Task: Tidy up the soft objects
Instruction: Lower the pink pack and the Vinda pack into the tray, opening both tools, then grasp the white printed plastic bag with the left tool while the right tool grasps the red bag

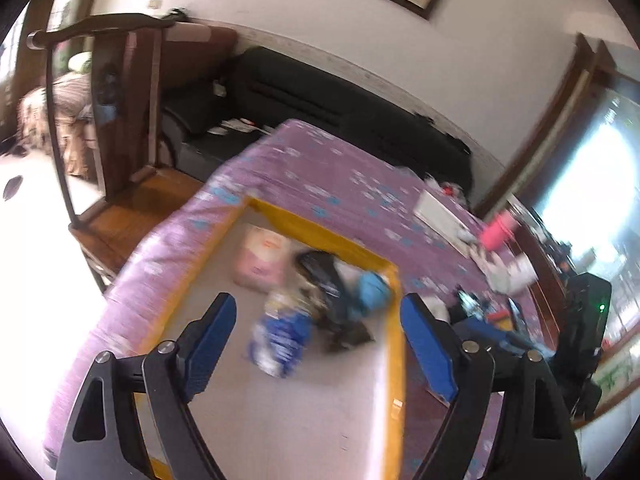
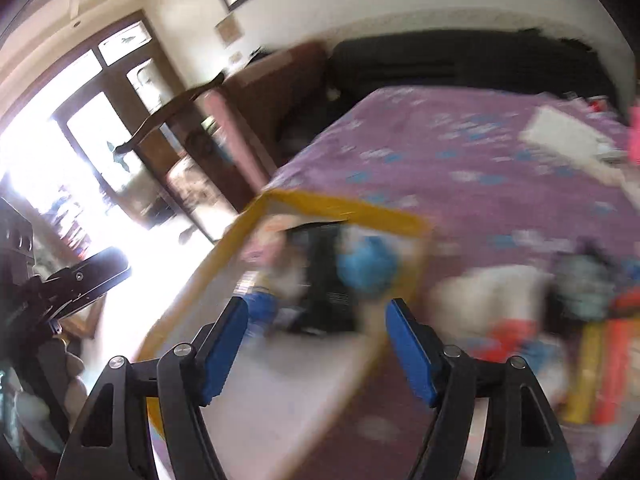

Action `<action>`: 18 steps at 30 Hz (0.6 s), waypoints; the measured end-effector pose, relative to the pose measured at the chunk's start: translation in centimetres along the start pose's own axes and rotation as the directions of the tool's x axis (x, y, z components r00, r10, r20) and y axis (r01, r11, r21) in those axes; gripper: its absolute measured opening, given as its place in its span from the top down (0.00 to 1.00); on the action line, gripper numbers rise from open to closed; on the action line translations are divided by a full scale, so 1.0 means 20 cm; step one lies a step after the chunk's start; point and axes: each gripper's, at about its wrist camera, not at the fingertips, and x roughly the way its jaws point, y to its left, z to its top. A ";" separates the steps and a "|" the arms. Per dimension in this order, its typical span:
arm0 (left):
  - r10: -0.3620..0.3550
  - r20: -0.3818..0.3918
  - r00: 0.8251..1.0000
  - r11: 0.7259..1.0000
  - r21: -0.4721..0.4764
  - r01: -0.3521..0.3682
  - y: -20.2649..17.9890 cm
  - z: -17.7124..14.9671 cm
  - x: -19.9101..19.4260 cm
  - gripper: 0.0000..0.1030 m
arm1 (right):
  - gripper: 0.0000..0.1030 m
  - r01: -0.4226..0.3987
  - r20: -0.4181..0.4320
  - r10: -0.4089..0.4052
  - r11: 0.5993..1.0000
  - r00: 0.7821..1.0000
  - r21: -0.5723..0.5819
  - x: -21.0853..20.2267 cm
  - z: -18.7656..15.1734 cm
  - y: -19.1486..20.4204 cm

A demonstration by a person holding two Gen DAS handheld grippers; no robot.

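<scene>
Yellow-rimmed box (image 1: 394,320) sits on the purple bed (image 1: 320,168). Inside it lie a pink pack (image 1: 260,258), a blue bundle (image 1: 374,288) and a blue-white packet (image 1: 282,340). Left tongs (image 1: 316,336) and right tongs (image 2: 316,336) hover over the box, spread wide, holding nothing.

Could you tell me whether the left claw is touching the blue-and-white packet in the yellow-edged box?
Apart. The left wrist view shows the left claw open, with the blue-and-white packet lying on the box floor, clear of both blue pads.
</scene>
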 end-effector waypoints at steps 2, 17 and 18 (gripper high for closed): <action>-0.025 -0.029 0.999 0.999 0.028 0.025 -0.10 -0.05 0.05 0.16 | 0.22 0.080 0.047 -0.082 0.996 0.996 0.037 -0.16 -0.06 -0.17; 0.033 -0.357 0.934 0.950 0.301 0.081 -0.87 -0.56 0.66 0.16 | 0.21 0.192 0.076 -0.240 0.900 0.968 0.392 -0.67 -0.54 -1.13; 0.064 -0.366 0.929 0.941 0.333 0.066 -0.90 -0.58 0.72 0.16 | 0.21 0.189 0.079 -0.240 0.894 0.967 0.406 -0.69 -0.55 -1.15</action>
